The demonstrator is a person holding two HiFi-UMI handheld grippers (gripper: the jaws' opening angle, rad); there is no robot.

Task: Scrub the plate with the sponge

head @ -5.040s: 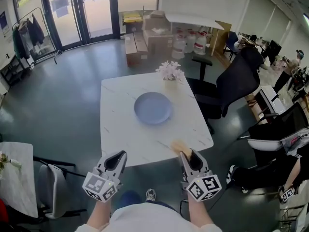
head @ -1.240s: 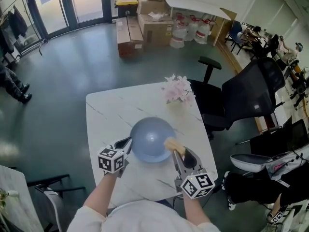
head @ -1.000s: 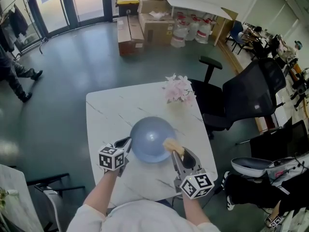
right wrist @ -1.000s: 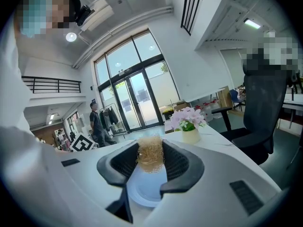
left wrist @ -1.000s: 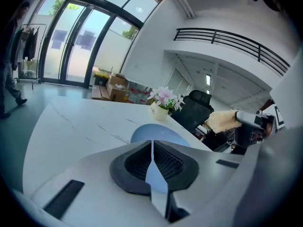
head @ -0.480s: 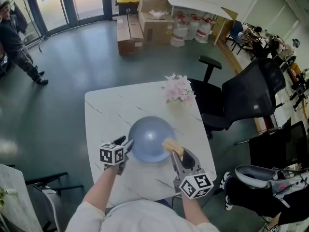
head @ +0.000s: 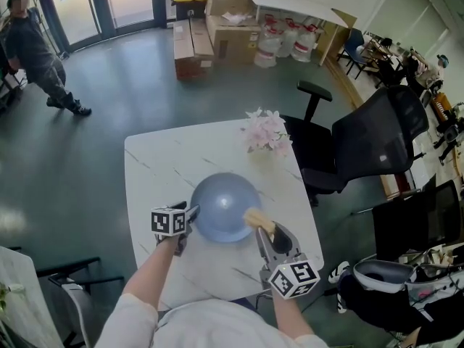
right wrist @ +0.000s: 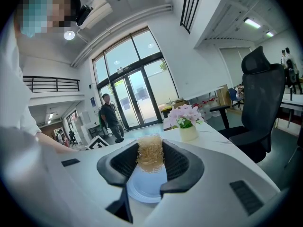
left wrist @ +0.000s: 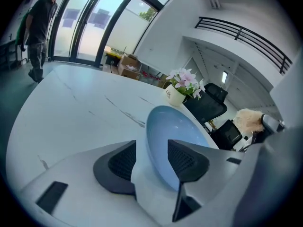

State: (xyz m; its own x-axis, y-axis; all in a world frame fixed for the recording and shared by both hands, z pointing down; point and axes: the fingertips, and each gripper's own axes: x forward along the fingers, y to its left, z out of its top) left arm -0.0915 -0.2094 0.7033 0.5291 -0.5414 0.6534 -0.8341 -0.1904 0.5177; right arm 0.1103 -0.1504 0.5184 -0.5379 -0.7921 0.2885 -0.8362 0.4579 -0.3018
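Observation:
A blue plate (head: 225, 207) lies on the white marble table (head: 156, 165). My left gripper (head: 193, 210) is at the plate's left rim. In the left gripper view the plate (left wrist: 177, 131) has its rim between the jaws of the left gripper (left wrist: 151, 157), which are opening, and the pads do not press on it. My right gripper (head: 262, 227) is shut on a tan, fibrous sponge (head: 257, 218) at the plate's right edge. In the right gripper view the sponge (right wrist: 150, 159) sits between the pads just above the plate (right wrist: 144, 188).
A small vase of pink flowers (head: 266, 133) stands at the table's far right. A black office chair (head: 362, 147) is to the right of the table. Cardboard boxes (head: 217, 27) are stacked at the back, and a person (head: 36, 49) walks at the far left.
The left gripper's jaws have spread apart around the plate's rim. A person has walked into view at the back left. The right gripper and sponge have hardly moved.

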